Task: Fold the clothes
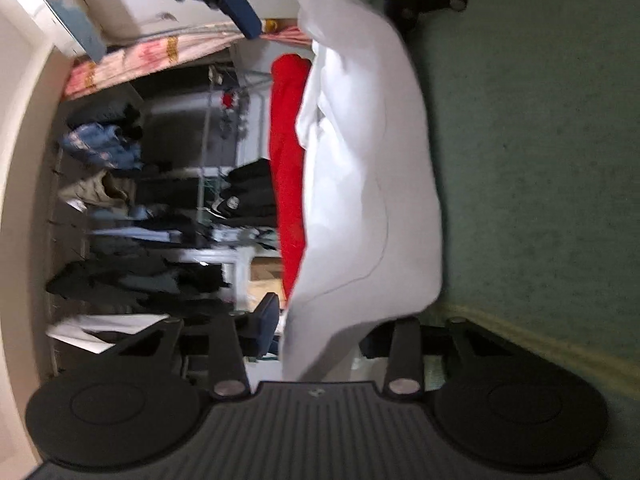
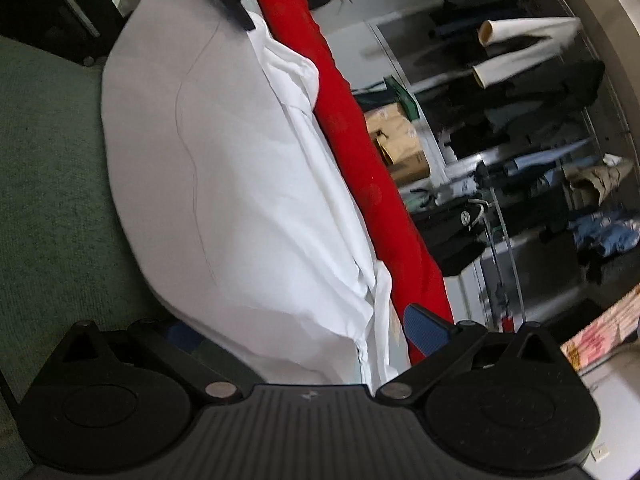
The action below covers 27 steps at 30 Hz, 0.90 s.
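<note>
A white garment lies in loose folds on a green carpet-like surface. A red garment runs along its far side. Both views are rolled sideways. My left gripper has one end of the white garment between its fingers. Its blue pad stands just beside the cloth and the other finger is hidden behind it. My right gripper straddles the opposite end with wide jaws. One blue pad is clear of the cloth and the other is under the folds.
A rack of hanging dark, blue and beige clothes fills the background. A cardboard box sits beyond the red garment. A pink floral cloth shows near the wall. The green surface ends at a yellowish edge.
</note>
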Available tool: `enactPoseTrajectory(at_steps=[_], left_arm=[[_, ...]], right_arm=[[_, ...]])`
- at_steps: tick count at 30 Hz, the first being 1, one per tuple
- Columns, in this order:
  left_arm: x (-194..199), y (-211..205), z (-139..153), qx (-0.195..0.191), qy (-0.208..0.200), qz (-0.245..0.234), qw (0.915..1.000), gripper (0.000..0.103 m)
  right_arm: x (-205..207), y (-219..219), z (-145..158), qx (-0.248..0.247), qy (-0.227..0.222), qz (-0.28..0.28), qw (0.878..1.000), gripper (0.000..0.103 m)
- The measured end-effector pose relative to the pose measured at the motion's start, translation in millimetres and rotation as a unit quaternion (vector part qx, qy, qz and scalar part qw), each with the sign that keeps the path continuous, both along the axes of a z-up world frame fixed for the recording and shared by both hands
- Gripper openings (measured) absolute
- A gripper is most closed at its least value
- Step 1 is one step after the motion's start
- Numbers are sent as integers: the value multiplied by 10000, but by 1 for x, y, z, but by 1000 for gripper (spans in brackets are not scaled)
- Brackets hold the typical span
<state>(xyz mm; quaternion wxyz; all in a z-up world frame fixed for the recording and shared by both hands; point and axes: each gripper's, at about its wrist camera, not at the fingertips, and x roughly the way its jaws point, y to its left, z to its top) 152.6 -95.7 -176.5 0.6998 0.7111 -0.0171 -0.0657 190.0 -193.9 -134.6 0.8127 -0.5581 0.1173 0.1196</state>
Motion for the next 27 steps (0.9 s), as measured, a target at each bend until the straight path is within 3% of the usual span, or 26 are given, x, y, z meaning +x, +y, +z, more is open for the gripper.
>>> enactPoseTrajectory(at_steps=[4,7,9,11,14,20,23,27], left_arm=[[-2,2,2,-31,-23,-8,10000,37],[4,1,0,-45,92,51,9999,27],[5,0,1,-155,341,155,9992,9],[8,1,4,-402,723,286,9962,2],[14,4,11,-719,1217,420,9891,0],[24,2,14,-581,1711,511,9822,0],[24,5,14,-722,1767,559,9800,0],[24,4,14,-682,1758,582,9803,0]], right_arm=[[1,0,0,22,67,-158,9999,103],[2,-1,0,13,83,-178,9998,103],[3,-1,0,-7,110,-213,9997,103],[2,-1,0,-28,111,-225,9997,103],[1,-2,-1,-19,112,-243,9996,101],[-3,-1,-3,-21,106,-266,9996,97],[-7,0,-5,-22,140,-260,9996,88],[-16,5,-13,-73,241,-229,9994,60]])
